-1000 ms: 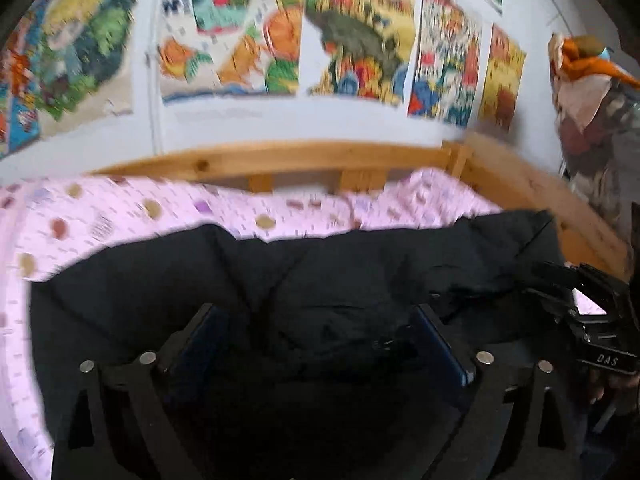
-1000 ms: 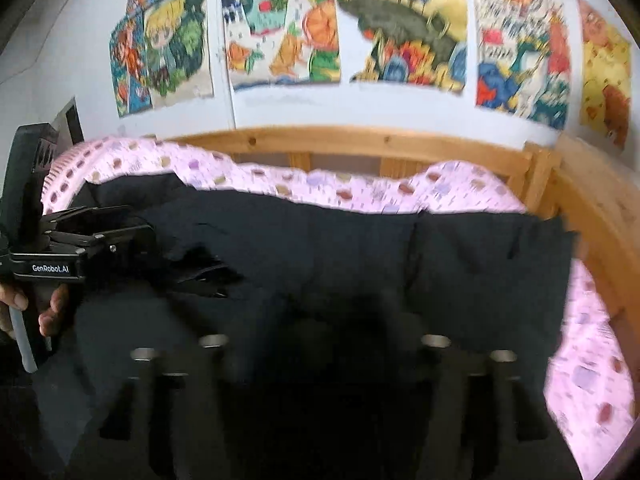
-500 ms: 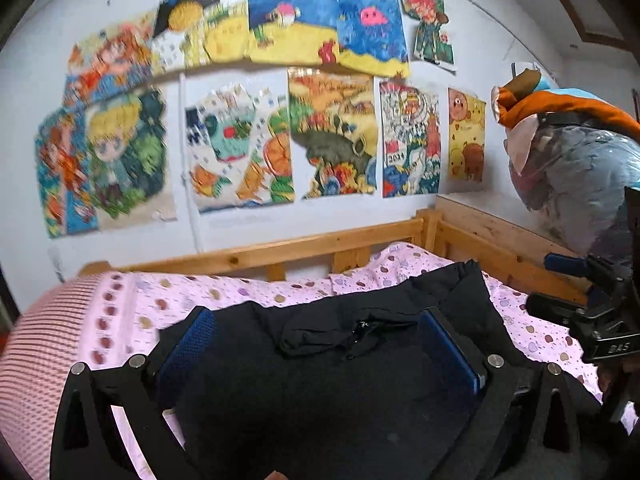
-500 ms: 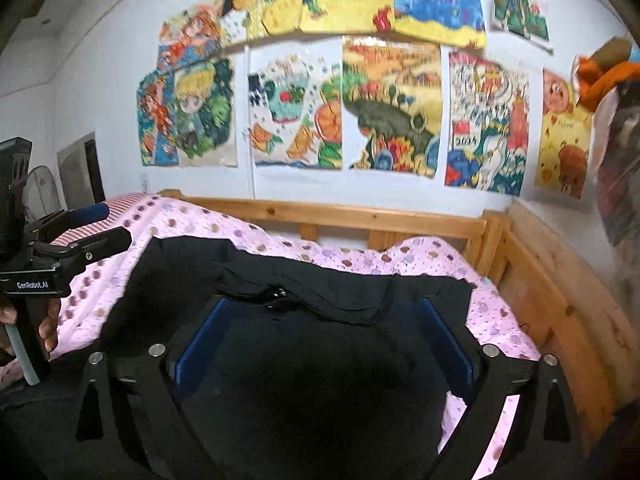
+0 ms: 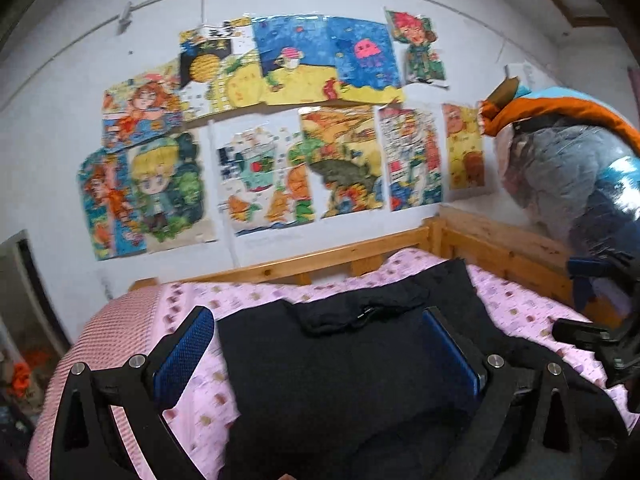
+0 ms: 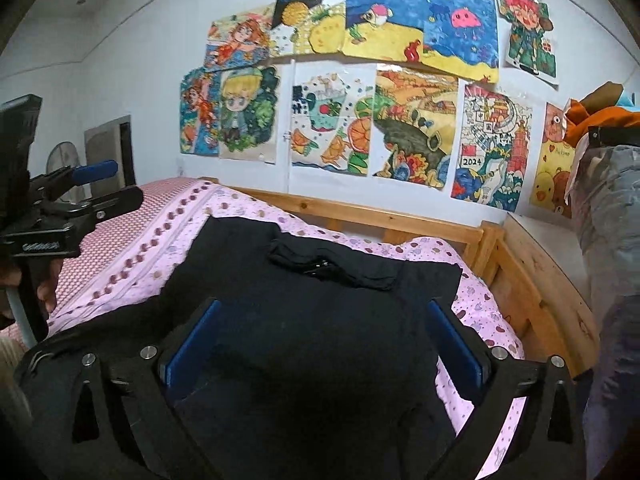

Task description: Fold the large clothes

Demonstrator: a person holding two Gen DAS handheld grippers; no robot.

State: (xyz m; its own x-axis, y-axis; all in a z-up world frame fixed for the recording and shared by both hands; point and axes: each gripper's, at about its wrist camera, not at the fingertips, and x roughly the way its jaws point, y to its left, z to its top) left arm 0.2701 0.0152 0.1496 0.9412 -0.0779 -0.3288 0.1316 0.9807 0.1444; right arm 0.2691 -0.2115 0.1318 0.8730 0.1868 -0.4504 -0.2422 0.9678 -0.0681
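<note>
The black garment [image 6: 304,320] lies flat on the pink dotted bedsheet [image 6: 472,304] of a wooden-framed bed [image 6: 516,280], its long axis running across the bed, its far edge towards the wall of drawings (a small zipped flap is folded over there). The left gripper [image 5: 320,348] stands wide apart above it, gripping nothing. The right gripper [image 6: 324,340], jaws just spread wide, hovers likewise empty.
</note>
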